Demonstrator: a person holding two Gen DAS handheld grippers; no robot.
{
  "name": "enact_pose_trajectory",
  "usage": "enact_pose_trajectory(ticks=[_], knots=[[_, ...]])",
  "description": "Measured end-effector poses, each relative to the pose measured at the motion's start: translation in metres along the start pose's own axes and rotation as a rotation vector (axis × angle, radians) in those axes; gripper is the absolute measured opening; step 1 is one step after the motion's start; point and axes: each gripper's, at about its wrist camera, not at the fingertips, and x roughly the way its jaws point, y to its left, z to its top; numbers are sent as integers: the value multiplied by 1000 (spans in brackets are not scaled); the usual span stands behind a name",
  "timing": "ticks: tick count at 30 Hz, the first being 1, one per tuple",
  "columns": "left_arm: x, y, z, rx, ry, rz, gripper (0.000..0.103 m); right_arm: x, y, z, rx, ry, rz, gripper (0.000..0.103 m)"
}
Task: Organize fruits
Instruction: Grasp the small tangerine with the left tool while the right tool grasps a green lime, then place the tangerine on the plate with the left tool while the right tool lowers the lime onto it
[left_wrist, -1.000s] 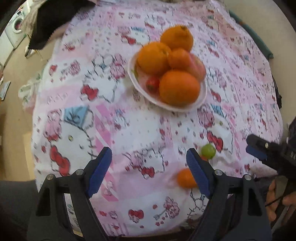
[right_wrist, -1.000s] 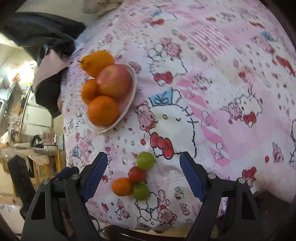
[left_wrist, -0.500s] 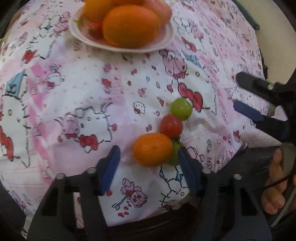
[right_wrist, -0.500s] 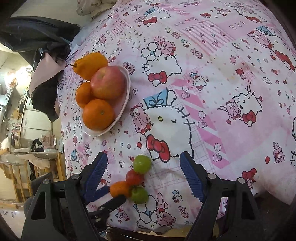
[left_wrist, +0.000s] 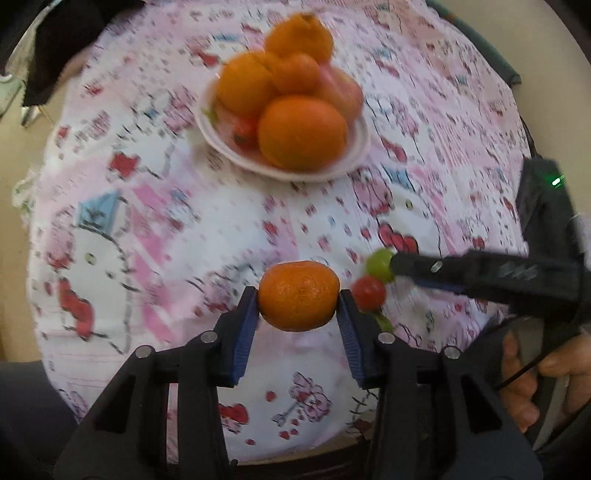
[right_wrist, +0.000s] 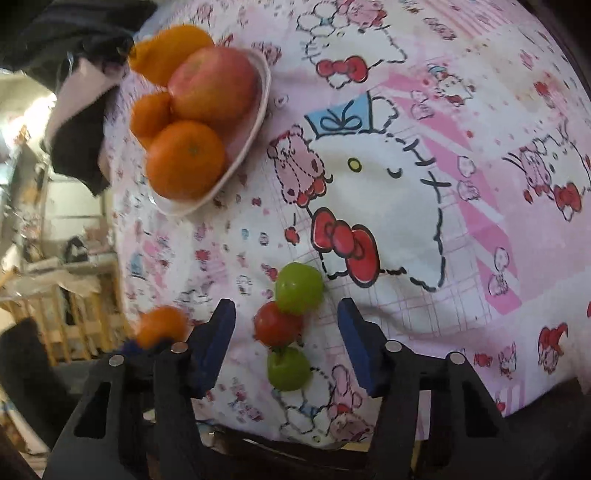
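The left gripper (left_wrist: 298, 295) has its blue pads pressed against both sides of a small mandarin (left_wrist: 298, 295), and its jaws are closing on the fruit. The mandarin sits between the pads, nearer to the camera than the plate (left_wrist: 356, 162); whether it rests on the tablecloth (left_wrist: 147, 229) or is lifted off it cannot be told.

In the right wrist view, the right gripper (right_wrist: 286, 326) straddles a short row of three small fruits, its jaws closing but the pads not touching any of them. Nearest lies a green fruit (right_wrist: 289, 368), then a red tomato (right_wrist: 277, 324) touching it, then a second green fruit (right_wrist: 298, 282) touching the tomato on its far side. All three lie on the cloth on the near side of the plate, well apart from it. The held mandarin shows blurred to the left of this row.

Farther off, the white plate stands on the pink cartoon-print cloth, piled with large oranges (left_wrist: 302, 131) and a reddish apple (right_wrist: 214, 88). Beyond the plate, at the far edge of the table, dark clothing (right_wrist: 74, 33) hangs.

A hand (left_wrist: 524, 373) holds the right gripper's handle.
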Motion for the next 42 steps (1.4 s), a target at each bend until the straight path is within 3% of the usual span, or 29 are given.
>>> enact_pose_trajectory(ticks=[3,10,13,19,26,30,42], knots=[[-5,4,4,-5,-25,9,39,13,3,2,-9,22,-44,55],[-13,6,4,-6,-58,17,39,25,6,8,-39,21,-101,31],[-14,7,4,-13,-59,15,39,23,10,8,-70,9,-110,31],[-17,12,4,-21,-77,31,39,1,6,8,-36,-56,-21,31],[-24,39,11,-130,-92,25,39,-57,7,8,-16,-244,208,31],[-34,53,19,-177,-128,27,39,-77,10,10,-18,-291,287,31],[-36,61,72,-179,-160,81,39,-83,26,41,-56,-299,314,31]])
